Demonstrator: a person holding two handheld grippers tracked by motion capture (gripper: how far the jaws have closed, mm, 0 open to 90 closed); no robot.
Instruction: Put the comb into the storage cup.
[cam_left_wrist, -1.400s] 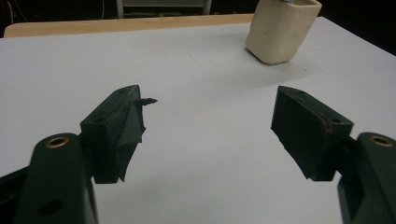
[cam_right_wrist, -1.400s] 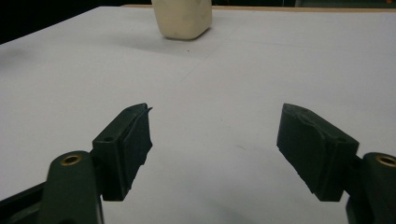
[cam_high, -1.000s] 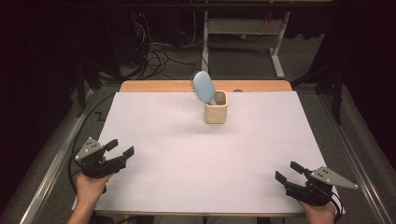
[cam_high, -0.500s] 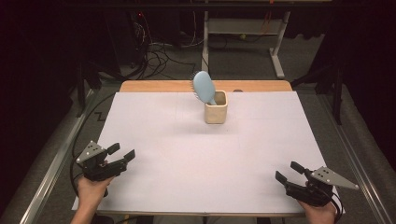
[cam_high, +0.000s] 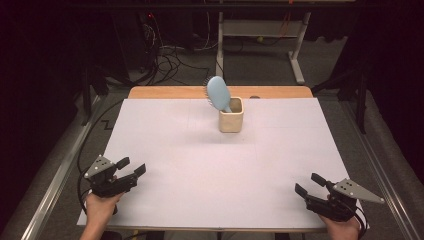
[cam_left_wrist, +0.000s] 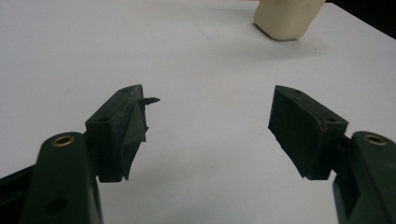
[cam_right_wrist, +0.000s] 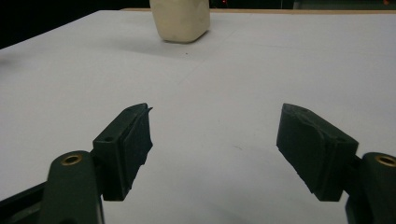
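- Your left tool (cam_high: 131, 167) sits low at the near-left corner of the worktop (cam_high: 210, 170), jaws wide apart and holding nothing.
- Your right tool (cam_high: 308, 183) sits at the near-right corner, jaws likewise wide and holding nothing.
- Both tools point inward toward the far middle, so each gripper view has the cup ahead of its jaws; judged a ready stance for a reach.
- One cream cup (cam_high: 231, 115) stands upright near the far edge, at about mid-width, well apart from both tools.
- One light-blue hairbrush (cam_high: 218, 92) stands in the cup, handle down and head up, leaning to the left over the rim. The cup's wall keeps it propped.
- Count: two tools, one cup, one hairbrush.
- The white surface between tools and cup is bare, so either tool has an unobstructed path.
- Judgement: nothing is gripped yet; the brush head is the easiest part to take.
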